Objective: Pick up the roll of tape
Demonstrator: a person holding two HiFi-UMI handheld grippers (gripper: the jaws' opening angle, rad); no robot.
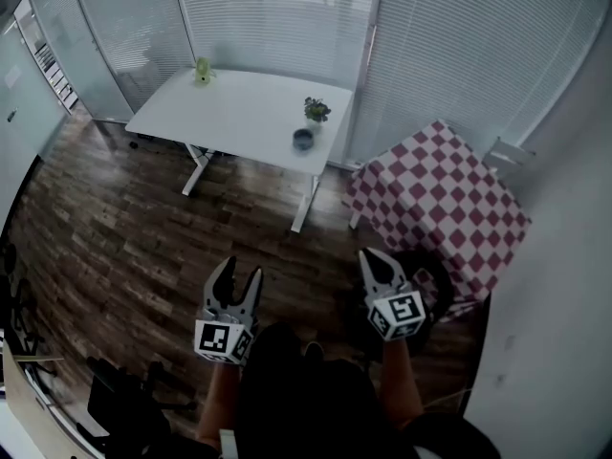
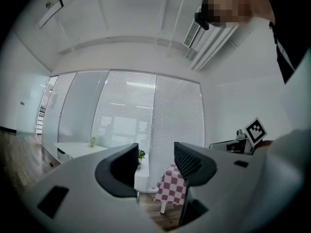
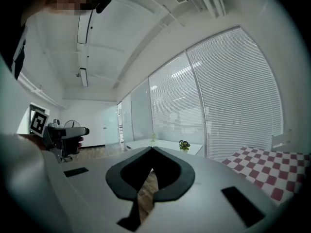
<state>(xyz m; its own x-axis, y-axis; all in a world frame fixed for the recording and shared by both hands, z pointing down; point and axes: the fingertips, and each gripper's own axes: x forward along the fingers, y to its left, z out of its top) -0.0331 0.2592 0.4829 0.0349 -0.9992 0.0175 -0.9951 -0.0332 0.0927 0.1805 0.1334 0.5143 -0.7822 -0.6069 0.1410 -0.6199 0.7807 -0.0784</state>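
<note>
Clearly the pickup is not yet under way. From the head view, the left gripper (image 1: 239, 273) and right gripper (image 1: 375, 261) hang close to the person's body, well apart from the white table (image 1: 239, 103). On that table, just beside a potted plant (image 1: 316, 110), sits what may be the roll of tape (image 1: 303, 139), too small to be sure. The left gripper view shows its jaws parted with nothing between them and the table far ahead. The right gripper view shows its jaws pinched together on nothing. Next, I judge, comes walking up to the table and lowering parted jaws around the roll.
</note>
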